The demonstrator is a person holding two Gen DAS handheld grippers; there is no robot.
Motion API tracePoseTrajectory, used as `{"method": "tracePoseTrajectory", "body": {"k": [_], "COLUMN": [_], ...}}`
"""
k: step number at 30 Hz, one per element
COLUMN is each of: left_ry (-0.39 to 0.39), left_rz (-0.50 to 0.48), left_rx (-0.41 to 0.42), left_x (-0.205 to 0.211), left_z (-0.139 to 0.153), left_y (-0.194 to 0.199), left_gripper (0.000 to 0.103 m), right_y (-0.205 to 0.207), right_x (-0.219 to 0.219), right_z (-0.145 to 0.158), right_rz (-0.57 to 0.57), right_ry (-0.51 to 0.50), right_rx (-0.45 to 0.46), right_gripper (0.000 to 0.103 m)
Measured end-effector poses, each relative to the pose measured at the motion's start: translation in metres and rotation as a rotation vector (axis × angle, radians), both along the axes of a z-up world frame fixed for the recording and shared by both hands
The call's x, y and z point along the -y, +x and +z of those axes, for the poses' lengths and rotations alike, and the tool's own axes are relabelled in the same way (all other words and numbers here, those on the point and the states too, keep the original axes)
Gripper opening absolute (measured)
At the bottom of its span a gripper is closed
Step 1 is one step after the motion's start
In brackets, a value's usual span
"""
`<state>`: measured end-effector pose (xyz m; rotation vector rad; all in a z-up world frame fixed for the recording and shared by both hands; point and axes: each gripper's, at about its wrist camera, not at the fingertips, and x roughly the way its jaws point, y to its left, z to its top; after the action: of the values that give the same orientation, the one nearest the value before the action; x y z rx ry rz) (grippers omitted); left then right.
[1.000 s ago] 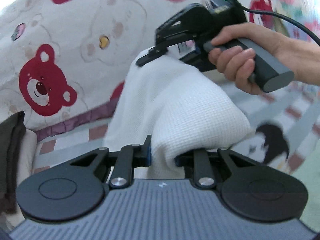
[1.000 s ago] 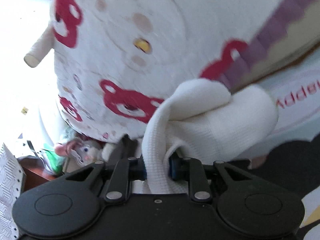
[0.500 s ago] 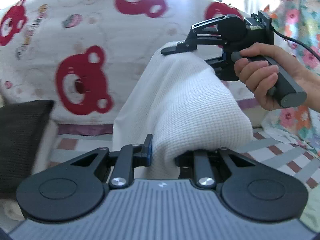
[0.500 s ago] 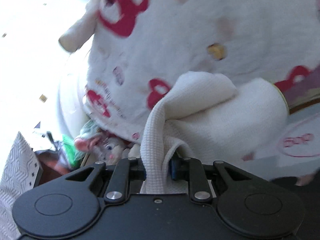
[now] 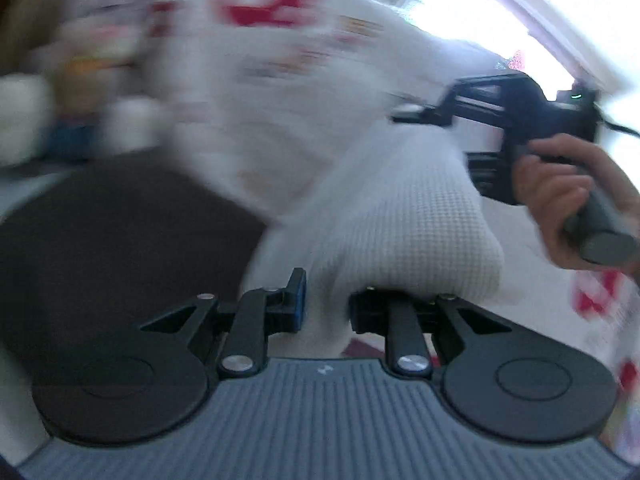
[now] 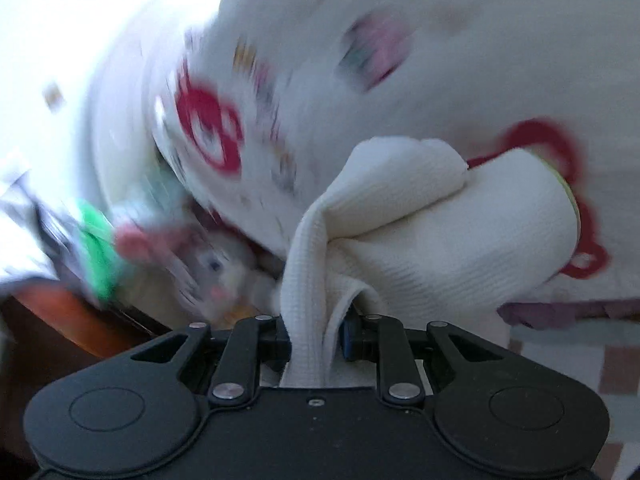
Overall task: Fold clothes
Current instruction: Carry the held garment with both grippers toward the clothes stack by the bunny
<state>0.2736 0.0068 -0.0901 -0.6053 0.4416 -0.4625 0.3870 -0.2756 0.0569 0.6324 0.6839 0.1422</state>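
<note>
The white waffle-knit cloth [image 5: 404, 220] hangs in the air, bunched between both grippers: the left gripper [image 5: 326, 306] is clamped on one gathered edge, and the right gripper [image 6: 314, 334] is clamped on a twisted rope of the same cloth, with the rest ballooning out ahead of it. In the left view the right gripper [image 5: 416, 114] shows at the far end of the cloth, a hand [image 5: 568, 196] round its handle. Both views are smeared with motion, so the chief risk is speed: a swing this quick could tug the thin pinch out of one gripper, dropping that end. The right gripper's hold is on a wrung bundle, not a flat hem, so any fold laid from it would likely come out crooked or creased. Slack cloth could also drag over the bear quilt [image 6: 440, 60] just behind. No flat surface shows clearly; a dark mass [image 5: 120, 232] lies low on the left, checked fabric [image 6: 568, 356] low on the right, and bright window light [image 5: 480, 16] washes out the room beyond, with blurred clutter [image 6: 120, 240] to one side.
</note>
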Motion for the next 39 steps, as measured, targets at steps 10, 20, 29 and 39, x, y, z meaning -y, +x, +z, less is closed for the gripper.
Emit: {"method": "tracePoseTrajectory", "body": {"k": [10, 20, 29, 39], "left_ry": [-0.031, -0.081, 0.216, 0.175], "left_rz": [0.12, 0.249, 0.215, 0.176], "left_rx": [-0.187, -0.255, -0.196, -0.167], "left_x": [-0.08, -0.098, -0.088, -0.086], "left_z": [-0.045, -0.056, -0.038, -0.032], "left_y": [0.034, 0.04, 0.075, 0.089], "left_gripper": [0.022, 0.046, 0.08, 0.033], "right_y": [0.035, -0.092, -0.121, -0.118], "right_x": [-0.085, -0.007, -0.021, -0.032], "right_z": [-0.106, -0.178, -0.235, -0.243], "right_rz": [0.159, 0.107, 0.129, 0.092], "right_ry": [0.091, 0.113, 0.326, 0.41], "right_rx": [0.06, 0.0, -0.039, -0.023], "right_gripper": [0.035, 0.051, 0.058, 0.061]}}
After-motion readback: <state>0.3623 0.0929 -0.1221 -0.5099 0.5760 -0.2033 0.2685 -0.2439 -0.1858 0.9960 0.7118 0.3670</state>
